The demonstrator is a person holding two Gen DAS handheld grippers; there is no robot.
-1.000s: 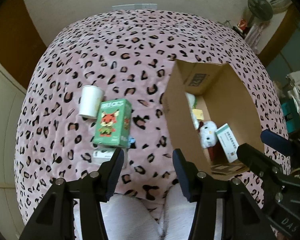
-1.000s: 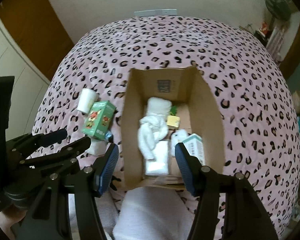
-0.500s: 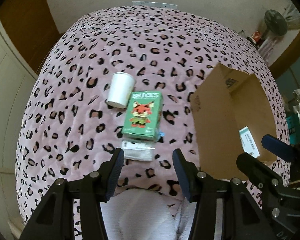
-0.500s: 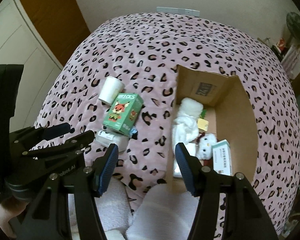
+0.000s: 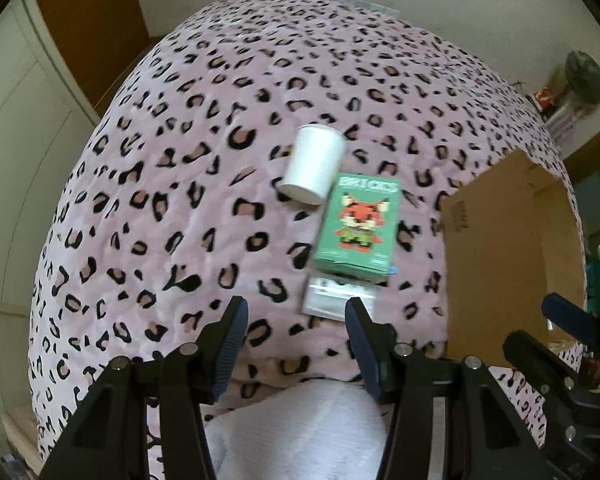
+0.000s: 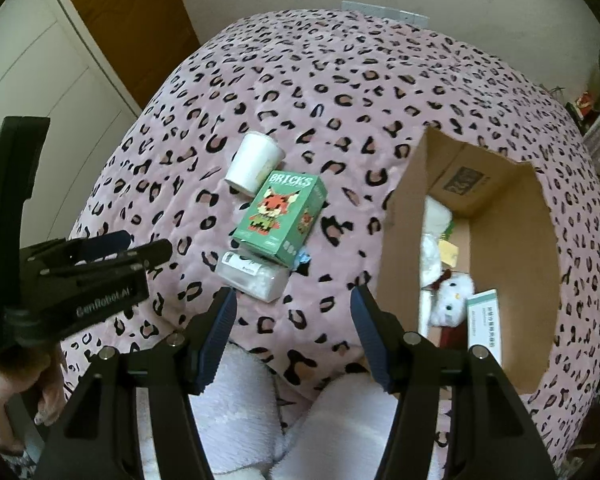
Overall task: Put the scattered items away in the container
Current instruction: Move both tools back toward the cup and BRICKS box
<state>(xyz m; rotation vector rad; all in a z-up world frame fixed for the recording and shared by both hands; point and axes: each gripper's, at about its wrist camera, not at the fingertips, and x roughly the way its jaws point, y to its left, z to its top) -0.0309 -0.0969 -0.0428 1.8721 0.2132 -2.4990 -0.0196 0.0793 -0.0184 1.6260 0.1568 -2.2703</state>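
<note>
Three items lie outside the box on the pink leopard-print blanket, bunched together. The green BRICKS box sits in the middle: stiff printed cardboard, probably light with loose pieces inside, and best pinched across its two long sides, where the faces are flat and parallel. Its near end overlaps a clear plastic packet, which looks soft, crinkly and slippery; a pinch at one edge would likely do better than one across the flat. Touching the box's far end lies a white paper cup on its side, light and easily crushed, so a gentle hold across the rim or wall suits it.

To the right stands the open cardboard carton, already holding a white plush toy, a white-and-green packet and other small things.

The right gripper hangs above the blanket with its jaws apart and empty. The left gripper is likewise parted, holding nothing, just short of the clear packet.
</note>
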